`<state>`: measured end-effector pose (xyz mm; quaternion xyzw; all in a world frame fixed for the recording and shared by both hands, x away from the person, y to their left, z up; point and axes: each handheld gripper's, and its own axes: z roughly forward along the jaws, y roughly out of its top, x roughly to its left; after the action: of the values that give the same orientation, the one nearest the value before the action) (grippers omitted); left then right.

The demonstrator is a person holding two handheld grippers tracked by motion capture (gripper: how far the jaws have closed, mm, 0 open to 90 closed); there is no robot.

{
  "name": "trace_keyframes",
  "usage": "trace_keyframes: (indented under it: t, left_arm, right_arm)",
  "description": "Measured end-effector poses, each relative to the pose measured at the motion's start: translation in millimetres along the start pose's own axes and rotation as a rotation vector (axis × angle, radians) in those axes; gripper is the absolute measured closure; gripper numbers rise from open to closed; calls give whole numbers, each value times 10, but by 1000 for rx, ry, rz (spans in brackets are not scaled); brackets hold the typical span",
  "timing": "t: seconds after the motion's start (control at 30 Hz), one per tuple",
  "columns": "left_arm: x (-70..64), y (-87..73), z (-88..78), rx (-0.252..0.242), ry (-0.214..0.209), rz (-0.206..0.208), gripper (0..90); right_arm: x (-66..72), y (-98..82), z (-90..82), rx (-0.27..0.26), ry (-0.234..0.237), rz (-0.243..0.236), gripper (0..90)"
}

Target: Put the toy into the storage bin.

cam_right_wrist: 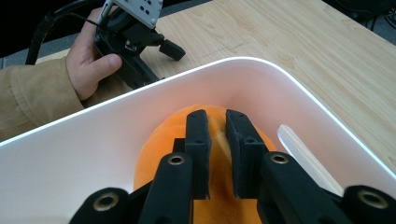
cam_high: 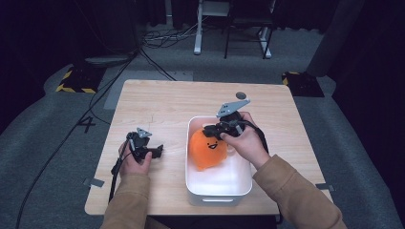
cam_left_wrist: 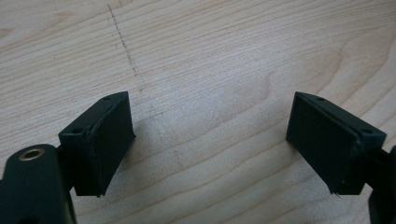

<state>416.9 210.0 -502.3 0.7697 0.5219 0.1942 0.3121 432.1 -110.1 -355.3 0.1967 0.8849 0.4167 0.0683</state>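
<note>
Jaws of my right gripper (cam_right_wrist: 217,140) stand nearly together in the right gripper view, pinching a fold at the top of the orange plush toy (cam_right_wrist: 219,128); the soft orange fabric shows in the narrow gap between the two black pads. In the high view my right hand (cam_high: 246,138) brings that gripper (cam_high: 216,131) down from the far side onto the toy's upper end, just above its printed smiling face.

Plush toy (cam_high: 208,150) lies inside the white plastic bin (cam_high: 215,193), toward the bin's left and far part, with its face turned up. Whether it is resting on the bin floor or is raised off it, I cannot tell. The nearer half of the bin holds nothing else that I can make out. In the right gripper view the bin's curved rim (cam_right_wrist: 289,79) arcs around the toy, and a pale slot-shaped opening shows in the wall to the right of my jaws.

Left of the bin, apart from it, my left hand (cam_high: 131,162) holds the left gripper (cam_high: 155,151) low over the bare wooden table (cam_high: 157,102). In the left gripper view its jaws are spread wide with only wood grain between them, so that gripper (cam_left_wrist: 210,140) holds nothing. Beyond the bin rim, the right gripper view shows the same hand (cam_right_wrist: 88,65) on the table.
</note>
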Motion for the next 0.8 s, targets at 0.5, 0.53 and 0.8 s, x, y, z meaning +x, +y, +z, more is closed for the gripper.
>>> trace_keyframes:
  t: [0.5, 0.53, 0.8]
  left_arm:
    - [0, 0, 0, 0, 0, 0, 151]
    - [0, 0, 0, 0, 0, 0, 151]
    - [0, 0, 0, 0, 0, 0, 151]
  right_arm:
    - [14, 6, 53, 78, -8, 4, 745]
    - [15, 6, 53, 77, -8, 3, 732]
    - [30, 2, 47, 83, -18, 6, 678]
